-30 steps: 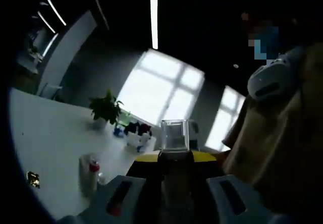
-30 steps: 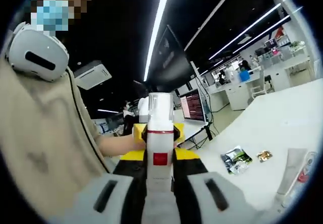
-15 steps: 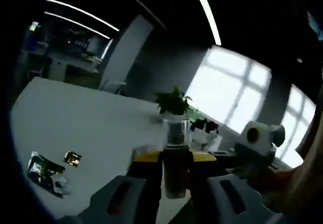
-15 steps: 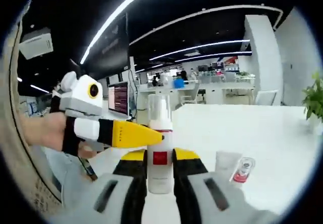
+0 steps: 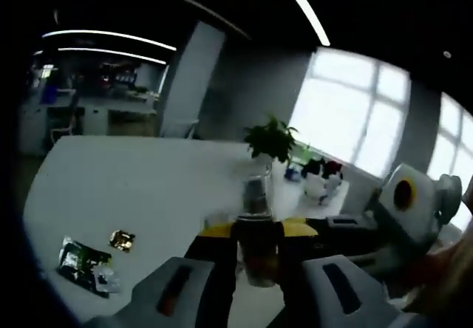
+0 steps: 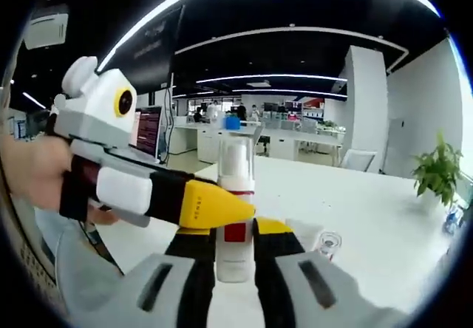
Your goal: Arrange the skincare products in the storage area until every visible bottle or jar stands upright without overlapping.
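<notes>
White table [image 5: 148, 188], dim office

A white table [image 5: 133, 188] carries a potted plant [image 5: 272, 140] at its far edge, before bright windows [image 5: 347, 117]. Beside the plant, along that far edge, stands a cluster of small dark and white items [image 5: 319, 180], too blurred to tell apart. Toward the table's near left corner lie a dark green packet [image 5: 77, 258] and, just beside it, a small gold wrapper [image 5: 121, 239]. The right gripper view shows the plant [image 6: 436, 173] by the table's right edge and a monitor [image 6: 148, 132] beyond its left edge.
</notes>
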The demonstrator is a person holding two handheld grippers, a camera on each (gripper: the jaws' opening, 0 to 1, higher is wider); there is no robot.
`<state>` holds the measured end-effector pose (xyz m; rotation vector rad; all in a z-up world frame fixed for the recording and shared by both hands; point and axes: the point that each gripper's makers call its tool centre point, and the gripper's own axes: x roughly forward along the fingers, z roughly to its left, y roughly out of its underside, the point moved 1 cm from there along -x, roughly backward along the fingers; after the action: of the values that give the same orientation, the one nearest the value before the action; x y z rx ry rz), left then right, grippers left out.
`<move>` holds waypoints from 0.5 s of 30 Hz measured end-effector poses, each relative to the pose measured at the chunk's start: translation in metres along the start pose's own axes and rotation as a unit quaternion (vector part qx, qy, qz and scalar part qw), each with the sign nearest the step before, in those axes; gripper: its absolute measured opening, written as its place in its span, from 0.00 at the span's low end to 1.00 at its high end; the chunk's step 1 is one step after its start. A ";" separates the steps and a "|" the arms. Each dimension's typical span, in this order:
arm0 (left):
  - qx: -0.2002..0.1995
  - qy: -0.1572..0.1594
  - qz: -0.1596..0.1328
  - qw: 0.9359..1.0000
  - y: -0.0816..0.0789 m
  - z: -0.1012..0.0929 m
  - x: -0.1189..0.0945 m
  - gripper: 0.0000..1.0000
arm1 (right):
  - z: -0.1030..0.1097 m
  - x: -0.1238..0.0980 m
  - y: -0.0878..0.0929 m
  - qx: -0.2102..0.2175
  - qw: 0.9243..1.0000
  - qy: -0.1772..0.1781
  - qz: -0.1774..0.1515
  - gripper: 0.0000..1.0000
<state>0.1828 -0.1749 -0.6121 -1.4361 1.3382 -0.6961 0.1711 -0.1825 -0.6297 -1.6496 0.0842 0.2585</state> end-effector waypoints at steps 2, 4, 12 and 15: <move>0.013 0.011 0.006 1.000 0.003 -0.002 0.003 0.16 | -0.002 -0.001 0.004 0.003 1.000 -0.002 0.000 0.19; 0.018 0.027 0.014 0.999 0.008 -0.002 0.006 0.16 | -0.005 -0.002 0.008 0.007 1.000 -0.003 0.003 0.19; 0.060 0.105 0.048 0.991 0.033 -0.009 0.024 0.15 | -0.013 -0.006 0.036 -0.009 0.999 -0.028 0.028 0.21; 0.073 0.128 0.055 0.988 0.042 -0.010 0.033 0.16 | -0.018 -0.008 0.048 -0.016 0.999 -0.026 0.040 0.22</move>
<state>0.1655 -0.2041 -0.6548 -1.1753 1.5185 -0.9090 0.1559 -0.2056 -0.6731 -1.6732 0.1083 0.3654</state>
